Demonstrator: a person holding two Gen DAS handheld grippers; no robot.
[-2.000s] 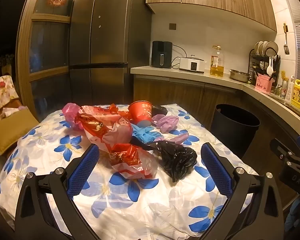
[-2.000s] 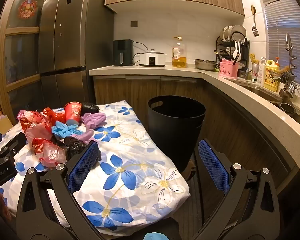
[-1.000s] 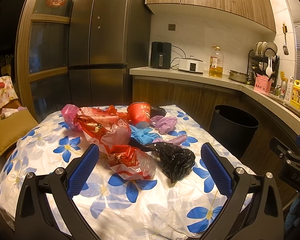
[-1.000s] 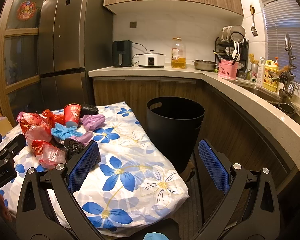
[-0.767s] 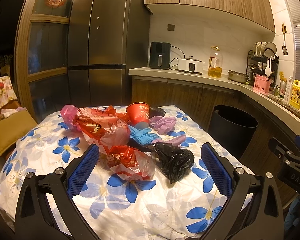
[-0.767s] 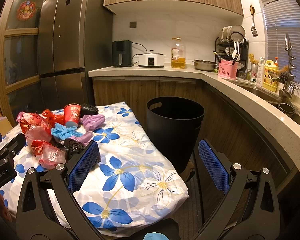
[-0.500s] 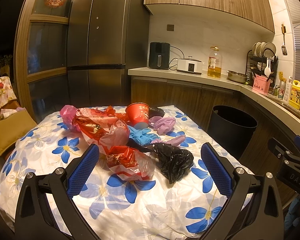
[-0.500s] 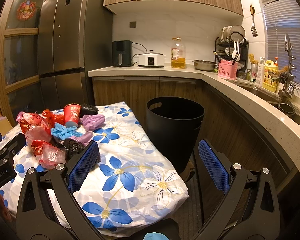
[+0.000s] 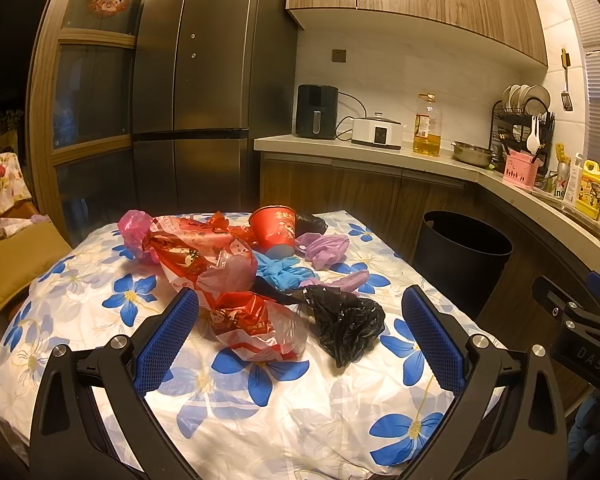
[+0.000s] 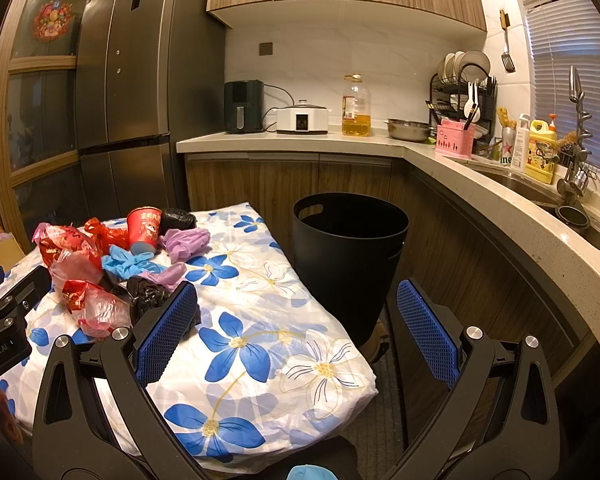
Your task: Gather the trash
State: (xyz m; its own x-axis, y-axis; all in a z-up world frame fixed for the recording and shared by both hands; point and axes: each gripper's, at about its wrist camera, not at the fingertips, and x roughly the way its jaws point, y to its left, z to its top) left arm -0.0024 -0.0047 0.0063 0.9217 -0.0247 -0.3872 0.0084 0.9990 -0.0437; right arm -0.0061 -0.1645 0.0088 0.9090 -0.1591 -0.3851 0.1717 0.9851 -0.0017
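Both sets of fingers were spread wide with nothing between them: the left gripper (image 9: 300, 334) hung over the near part of the table (image 9: 300, 420), its blue pads (image 9: 167, 342) framing the trash pile, and the right gripper (image 10: 296, 330) sat further right, looking past the table's corner toward the black trash bin (image 10: 350, 256). The bin stood on the floor just beside the table, in front of the wooden cabinets, and looked empty as far as I could see into it. The trash itself was all bunched up on the flowered tablecloth: a crumpled red and clear plastic bag (image 9: 256, 330) nearest the left gripper, a scrunched black plastic bag (image 9: 346, 322) right next to it, a bigger red printed bag (image 9: 196, 258) behind those, blue gloves (image 9: 282, 272) in the middle, a red paper cup (image 9: 274, 230) lying tipped over further back, a purple bag (image 9: 324, 246) beside the cup, and a pink bag (image 9: 134, 232) at the far left of the pile. Neither gripper was touching any of it. Up on the counter (image 10: 300, 140) there was an air fryer (image 10: 244, 106), a white cooker (image 10: 302, 120) and a bottle of oil (image 10: 356, 106).
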